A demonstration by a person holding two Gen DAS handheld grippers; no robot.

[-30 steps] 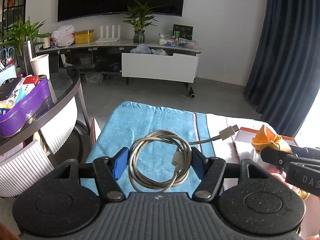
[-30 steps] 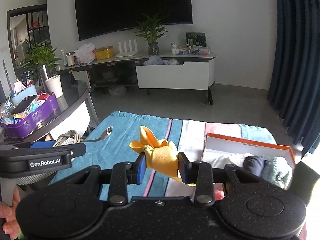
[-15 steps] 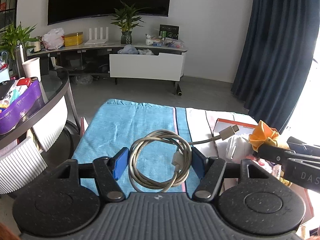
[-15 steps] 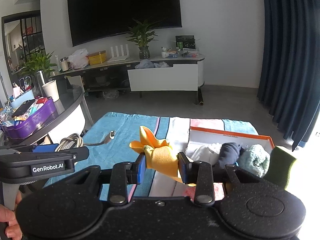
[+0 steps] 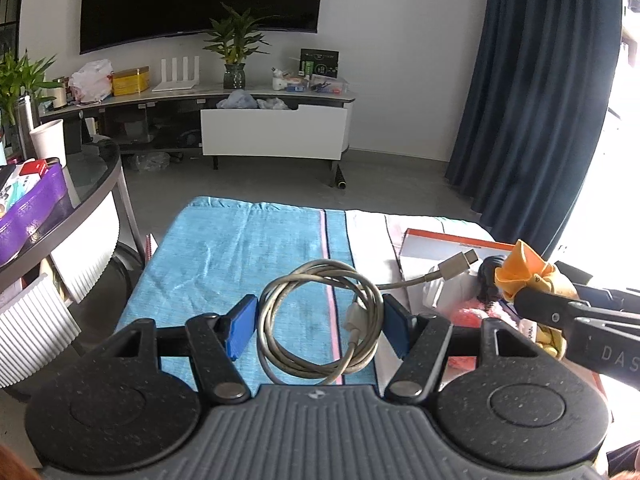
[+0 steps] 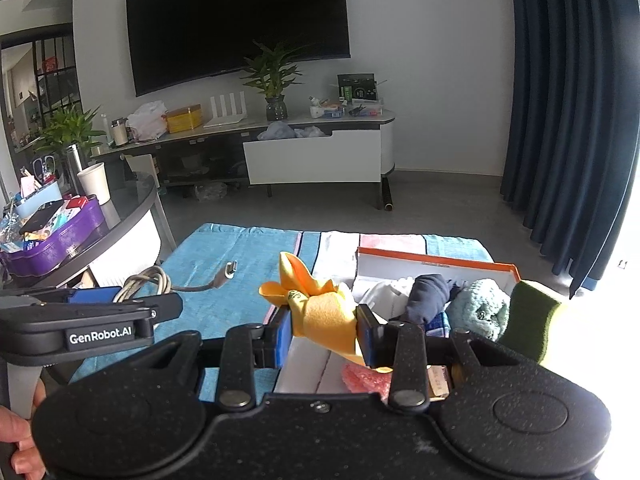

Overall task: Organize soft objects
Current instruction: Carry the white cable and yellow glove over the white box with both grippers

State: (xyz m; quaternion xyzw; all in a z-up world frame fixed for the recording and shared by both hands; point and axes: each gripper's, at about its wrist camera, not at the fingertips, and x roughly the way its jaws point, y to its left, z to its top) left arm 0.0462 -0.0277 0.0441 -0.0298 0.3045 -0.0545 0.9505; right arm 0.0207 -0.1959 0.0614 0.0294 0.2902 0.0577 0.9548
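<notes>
L gripper (image 5: 320, 322) clamped on coiled grey USB cable (image 5: 320, 324); coil sits btwn both blue pads, plug end sticks out past R finger, over striped towel (image 5: 240, 256). R gripper (image 6: 324, 326) clamped on crumpled yellow cloth (image 6: 320, 308), cloth bunched btwn pads, tips poking up ahead of fingers. Orange-rimmed box (image 6: 436, 262) just ahead-right of R fingers, w/ navy, white, teal soft items inside.

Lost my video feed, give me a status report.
Left gripper shut on coiled cable. Right gripper shut on yellow cloth, above orange-rimmed box of soft items. Nothing in the way.
</notes>
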